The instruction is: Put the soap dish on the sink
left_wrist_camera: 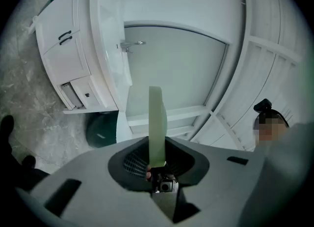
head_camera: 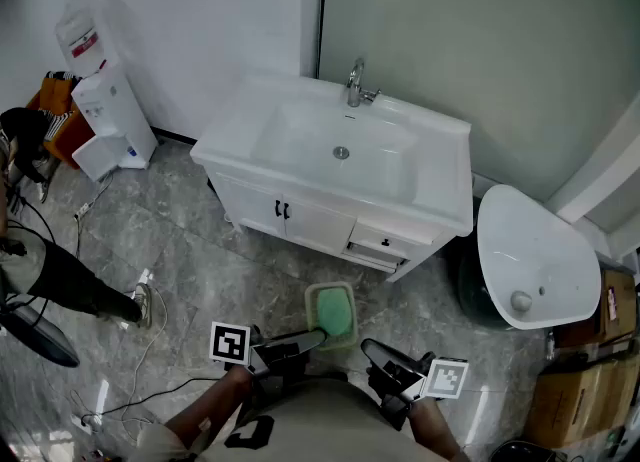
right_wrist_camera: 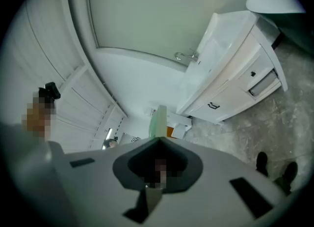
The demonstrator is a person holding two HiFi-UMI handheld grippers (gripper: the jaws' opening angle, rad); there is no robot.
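Note:
A pale green soap dish [head_camera: 331,312] hangs over the marble floor in front of the white sink cabinet [head_camera: 440,190]. My left gripper [head_camera: 316,336] is shut on the dish's near edge. In the left gripper view the soap dish [left_wrist_camera: 156,123] stands edge-on between the jaws of the left gripper [left_wrist_camera: 157,164], with the sink [left_wrist_camera: 105,49] and its faucet [left_wrist_camera: 131,45] beyond. My right gripper [head_camera: 374,351] hovers just right of the dish, apart from it, jaws together and empty. In the right gripper view the dish [right_wrist_camera: 158,121] shows past the right gripper [right_wrist_camera: 159,145], and the sink [right_wrist_camera: 216,59] lies farther off.
The faucet [head_camera: 356,85] stands at the basin's back, and a cabinet drawer [head_camera: 385,245] is ajar. A water dispenser [head_camera: 100,100] is at far left. A white basin [head_camera: 535,255] rests on a dark bin at right, near cardboard boxes [head_camera: 580,390]. Cables [head_camera: 150,350] cross the floor; a person's leg [head_camera: 70,285] is left.

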